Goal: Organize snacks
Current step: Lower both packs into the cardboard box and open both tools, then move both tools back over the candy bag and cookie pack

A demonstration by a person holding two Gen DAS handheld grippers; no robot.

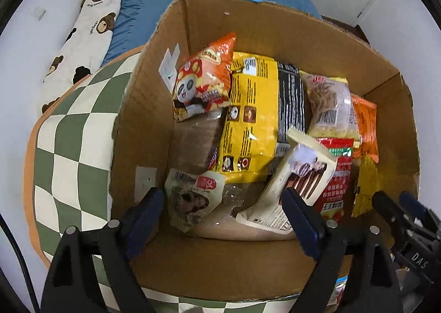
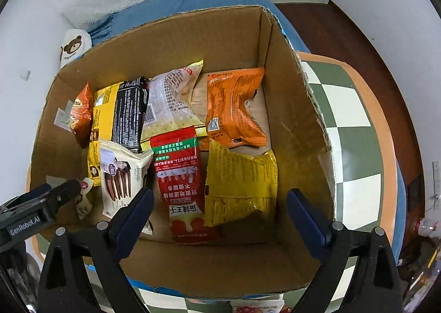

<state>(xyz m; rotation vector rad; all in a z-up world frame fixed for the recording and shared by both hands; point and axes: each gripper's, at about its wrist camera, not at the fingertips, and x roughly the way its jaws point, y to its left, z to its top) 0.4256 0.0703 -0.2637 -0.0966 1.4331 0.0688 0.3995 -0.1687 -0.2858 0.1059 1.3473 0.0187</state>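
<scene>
Both grippers hang over the cardboard box [image 2: 297, 125] now, pointing nearly straight down into it, and there's plenty already in there. The left gripper [image 1: 226, 219] has its jaws spread wide with nothing pinched between them; just below it, in the near left corner of the box, lies a small pale packet [image 1: 190, 200], loose on the box floor beside the left finger. The right gripper [image 2: 220, 213] stands wide open too, empty, over the near right part of the box, where a red packet [image 2: 182, 183] and a yellow packet [image 2: 242, 186] lie side by side beneath it. So neither claw has hold of anything. Elsewhere in the box: a cream biscuit-stick pack [image 1: 297, 178] in the near middle, a big yellow bag [image 1: 253, 114] in the centre, a black-backed packet [image 2: 129, 112] against it, an orange panda packet [image 1: 204, 78] toward the far left wall, a pale clear-fronted packet [image 2: 173, 100] at the far middle, and an orange packet [image 2: 234, 109] toward the far right wall. The box itself sits on a green-and-white checked cushion [image 1: 69, 147]. By my reckoning most of the gathering is done; the snacks lie in a loose heap rather than rows, so tidying may remain. At the bottom edge of the right view, outside the near wall of the box, something printed peeks out [image 2: 256, 307], possibly another snack yet to go in, though it's too cropped to say.
</scene>
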